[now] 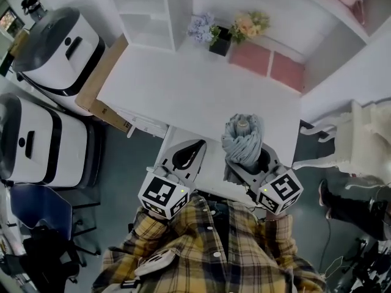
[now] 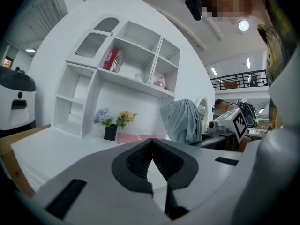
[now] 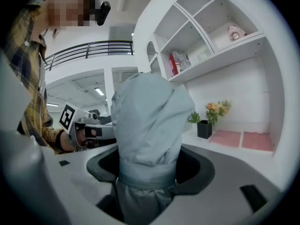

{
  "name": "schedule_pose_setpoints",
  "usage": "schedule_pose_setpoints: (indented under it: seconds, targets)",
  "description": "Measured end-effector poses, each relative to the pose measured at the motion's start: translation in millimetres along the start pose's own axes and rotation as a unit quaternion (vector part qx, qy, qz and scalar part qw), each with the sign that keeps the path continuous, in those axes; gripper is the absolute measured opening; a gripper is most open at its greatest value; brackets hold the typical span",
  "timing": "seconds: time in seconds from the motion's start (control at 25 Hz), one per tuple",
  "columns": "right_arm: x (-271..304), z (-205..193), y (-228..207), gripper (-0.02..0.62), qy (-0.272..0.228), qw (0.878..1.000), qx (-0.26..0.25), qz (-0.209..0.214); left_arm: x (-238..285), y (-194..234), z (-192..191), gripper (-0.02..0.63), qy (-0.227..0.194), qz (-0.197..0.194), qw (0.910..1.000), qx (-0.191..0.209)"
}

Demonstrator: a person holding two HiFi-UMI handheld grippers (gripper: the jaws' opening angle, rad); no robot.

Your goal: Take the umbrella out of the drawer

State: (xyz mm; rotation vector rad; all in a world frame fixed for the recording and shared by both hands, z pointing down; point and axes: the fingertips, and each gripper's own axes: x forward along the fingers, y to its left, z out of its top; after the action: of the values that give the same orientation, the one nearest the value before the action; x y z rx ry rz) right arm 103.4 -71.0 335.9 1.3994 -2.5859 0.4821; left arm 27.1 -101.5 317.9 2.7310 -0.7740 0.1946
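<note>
head view: grips a folded grey-blue fabric umbrella upright in the right gripper, over the near edge of a white desk top, with the left gripper just beside. left gripper view: presses jaws together tip to tip, nothing between. right gripper view: clamps jaws round the umbrella's strapped middle.

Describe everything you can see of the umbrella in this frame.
The umbrella is a folded compact one in pale grey-blue fabric, its loose pleats bunched and cinched by a wrap strap of the same cloth. A small round cap shows at its top end. It stands roughly upright, clamped at the strap between the jaws of the right gripper, above the near edge of the white desk. Nothing else visibly touches it.
</note>
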Motion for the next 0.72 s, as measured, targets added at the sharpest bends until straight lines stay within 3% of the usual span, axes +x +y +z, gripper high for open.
schedule_pose_setpoints:
  seconds: [0.72]
  targets:
    - [-24.8,37.3,5.3,0.319,-0.094,0.994,0.046,-0.007,15.4,-19.8,6.2,0.021,0.007,-0.05,0.9986,0.018]
